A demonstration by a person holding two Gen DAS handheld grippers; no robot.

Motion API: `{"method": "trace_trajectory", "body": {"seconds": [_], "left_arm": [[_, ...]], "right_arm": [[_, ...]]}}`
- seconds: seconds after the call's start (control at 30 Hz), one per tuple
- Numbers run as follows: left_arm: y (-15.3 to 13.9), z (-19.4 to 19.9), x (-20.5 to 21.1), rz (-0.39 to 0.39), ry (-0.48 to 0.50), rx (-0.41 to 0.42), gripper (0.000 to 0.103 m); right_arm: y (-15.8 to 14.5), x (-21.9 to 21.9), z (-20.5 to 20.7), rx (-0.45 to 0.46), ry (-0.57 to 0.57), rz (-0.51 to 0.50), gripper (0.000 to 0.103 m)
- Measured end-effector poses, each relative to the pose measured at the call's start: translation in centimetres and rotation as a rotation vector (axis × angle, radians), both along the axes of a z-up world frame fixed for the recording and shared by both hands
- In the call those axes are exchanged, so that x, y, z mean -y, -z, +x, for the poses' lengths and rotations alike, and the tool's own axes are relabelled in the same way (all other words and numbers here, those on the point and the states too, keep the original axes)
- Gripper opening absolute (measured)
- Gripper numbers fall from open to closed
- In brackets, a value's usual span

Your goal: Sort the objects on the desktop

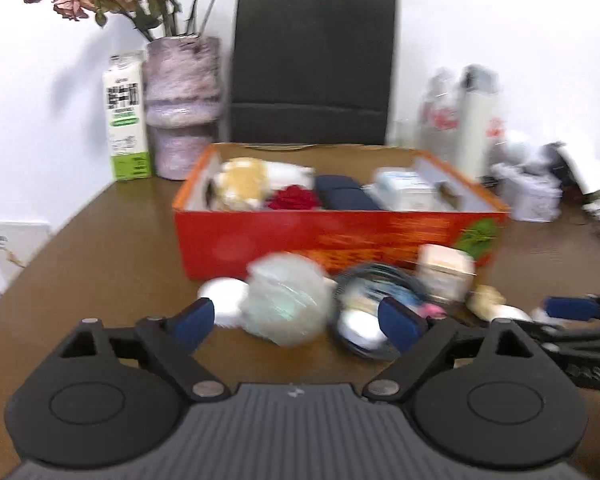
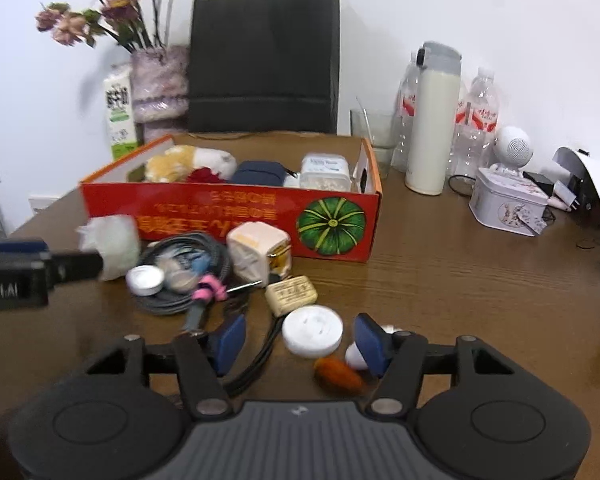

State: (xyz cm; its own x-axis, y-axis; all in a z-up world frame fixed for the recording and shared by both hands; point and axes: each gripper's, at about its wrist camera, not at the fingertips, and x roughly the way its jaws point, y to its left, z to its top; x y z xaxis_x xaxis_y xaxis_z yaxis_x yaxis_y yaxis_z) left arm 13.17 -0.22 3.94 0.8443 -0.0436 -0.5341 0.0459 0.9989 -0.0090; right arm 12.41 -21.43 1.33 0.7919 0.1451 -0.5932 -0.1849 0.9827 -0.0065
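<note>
Between the spread blue pads of the left gripper (image 1: 298, 322), nothing is gripped; a crumpled pale-green plastic wad (image 1: 286, 298) lies just beyond them at twelve o'clock, with a coiled grey cable (image 1: 380, 280) at one o'clock. Jaws of the right gripper (image 2: 300, 344) stand parted and hold nothing, a round white plastic lid (image 2: 312, 330) on the brown wooden table (image 2: 440, 280) between them. At twelve o'clock sits the orange cardboard box (image 2: 228, 212), already holding several things.
</note>
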Motion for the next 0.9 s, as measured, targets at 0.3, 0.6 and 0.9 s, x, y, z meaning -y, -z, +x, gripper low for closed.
{"method": "trace_trajectory", "body": {"seconds": [0.3, 0.6, 0.9], "left_arm": [[1.4, 2.5, -1.0, -0.051, 0.023, -0.028, 0.037], [-2.1, -5.7, -1.3, -0.112, 0.03, 0.042, 0.026], [-0.1, -15.4, -1.7, -0.126, 0.083, -0.114, 0.027]], "right_arm": [[2.0, 0.4, 2.7, -0.042, -0.03, 0.023, 0.045], [0.0, -0.1, -0.1, 0.031, -0.019, -0.005, 0.041], [-1.0, -0.5, -10.8, 0.01, -0.118, 0.034, 0.003]]}}
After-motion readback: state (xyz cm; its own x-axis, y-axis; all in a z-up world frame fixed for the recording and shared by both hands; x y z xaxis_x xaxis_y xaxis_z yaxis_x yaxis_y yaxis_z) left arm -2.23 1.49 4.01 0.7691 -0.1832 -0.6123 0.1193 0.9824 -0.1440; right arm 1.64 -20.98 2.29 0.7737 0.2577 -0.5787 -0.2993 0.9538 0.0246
